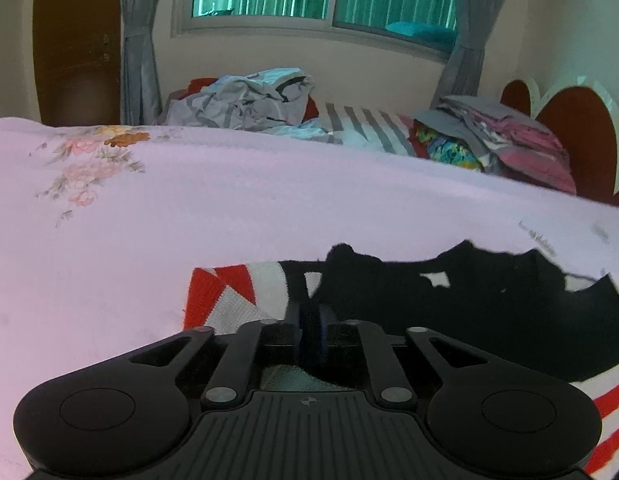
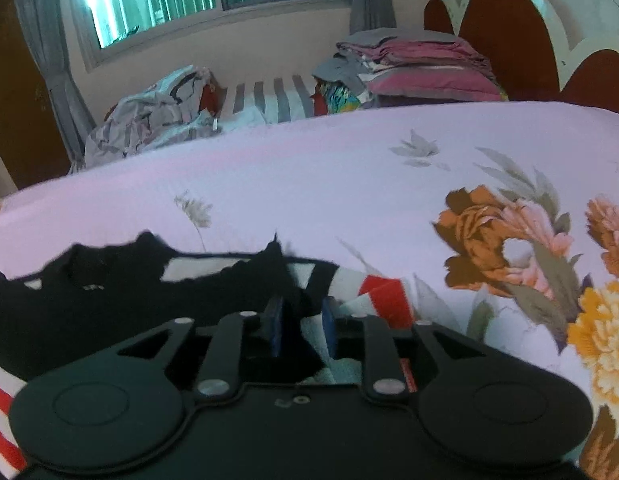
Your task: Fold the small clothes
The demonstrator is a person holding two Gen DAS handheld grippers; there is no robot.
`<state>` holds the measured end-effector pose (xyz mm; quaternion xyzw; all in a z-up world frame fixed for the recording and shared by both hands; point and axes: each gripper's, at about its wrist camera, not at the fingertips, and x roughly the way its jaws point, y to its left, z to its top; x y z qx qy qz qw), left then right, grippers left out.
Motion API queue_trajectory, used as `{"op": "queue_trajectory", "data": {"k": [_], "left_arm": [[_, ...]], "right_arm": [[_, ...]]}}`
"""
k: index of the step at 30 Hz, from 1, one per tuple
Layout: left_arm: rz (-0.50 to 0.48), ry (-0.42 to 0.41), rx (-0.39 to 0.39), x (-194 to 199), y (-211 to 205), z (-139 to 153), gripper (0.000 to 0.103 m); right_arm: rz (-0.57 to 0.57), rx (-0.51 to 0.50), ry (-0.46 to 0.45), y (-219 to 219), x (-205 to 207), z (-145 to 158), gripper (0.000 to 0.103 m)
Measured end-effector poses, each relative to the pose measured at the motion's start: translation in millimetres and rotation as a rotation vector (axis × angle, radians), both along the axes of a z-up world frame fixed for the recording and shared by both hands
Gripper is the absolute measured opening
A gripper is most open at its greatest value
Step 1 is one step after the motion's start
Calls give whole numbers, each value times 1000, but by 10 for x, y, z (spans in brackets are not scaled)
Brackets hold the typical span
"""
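You pinch shirt [image 1: 449, 320] edge: left gripper [image 1: 309, 312] squeezed tight on cloth; right gripper [image 2: 301, 328] apart around other edge. Next: squeeze right, lift both, fold over.

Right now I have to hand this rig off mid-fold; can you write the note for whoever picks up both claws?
Left claw: jaws closed on the black, red and white striped garment, near its left sleeve end.
Right claw: jaws open, straddling the garment's cloth near the right sleeve, not clamped.
Garment lies spread across the near edge of the floral bedsheet. Folded pile and crumpled laundry sit at the far side.
Done: garment laid out, left grip taken.
Left: probably close the right claw, then make the folds.
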<state>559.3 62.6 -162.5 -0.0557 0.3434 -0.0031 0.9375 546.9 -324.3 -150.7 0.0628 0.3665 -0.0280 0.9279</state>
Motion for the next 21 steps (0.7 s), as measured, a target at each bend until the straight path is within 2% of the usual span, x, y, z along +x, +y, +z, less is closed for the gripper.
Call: {"op": "queue_trajectory", "data": {"k": [1, 3, 7, 11, 14, 17, 21], "left_arm": [[12, -8, -3, -29, 14, 36, 26], [28, -31, -24, -110, 57, 114, 47], [-6, -68, -33, -327, 12, 291, 48], [-114, -76, -53, -506, -277, 379, 48], [-186, -40, -86, -555, -548, 307, 48], [-223, 1, -87, -580, -741, 180, 48], [-195, 55, -102, -585, -675, 2, 48]], "right_arm": [[5, -1, -14, 11, -52, 50, 22], [19, 9, -29, 37, -133, 129, 23], [67, 24, -37, 188, -291, 236, 25], [131, 59, -27, 473, -400, 218, 28], [182, 72, -5, 753, -459, 150, 29], [224, 74, 17, 988, -509, 77, 27], [251, 31, 48, 1085, -561, -22, 32]]}}
